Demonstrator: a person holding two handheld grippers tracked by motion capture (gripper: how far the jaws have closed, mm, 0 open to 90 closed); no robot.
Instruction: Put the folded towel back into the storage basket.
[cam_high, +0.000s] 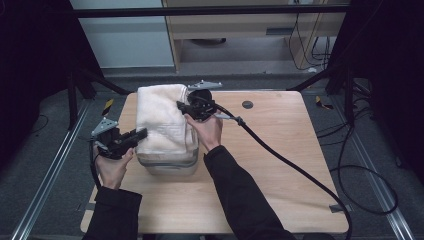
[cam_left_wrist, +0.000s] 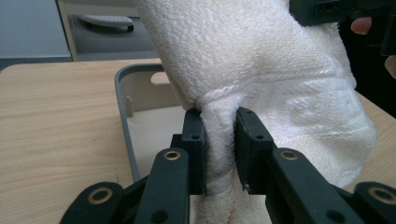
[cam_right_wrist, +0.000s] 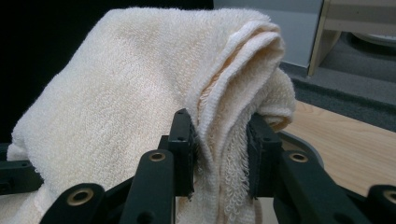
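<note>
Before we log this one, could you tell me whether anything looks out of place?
Nothing stands out: the folded towel is pinched at opposite sides by the left gripper and right gripper, over the grey bin.

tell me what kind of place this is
Probably a lab or recording room, not a home: a small wooden table stands on grey carpet between metal floor rails, with black curtains at the sides and loose cables about.

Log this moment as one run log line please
scene: folded towel over grey bin on table | left gripper: shut on towel edge | right gripper: shut on towel fold | towel: held by both
</note>
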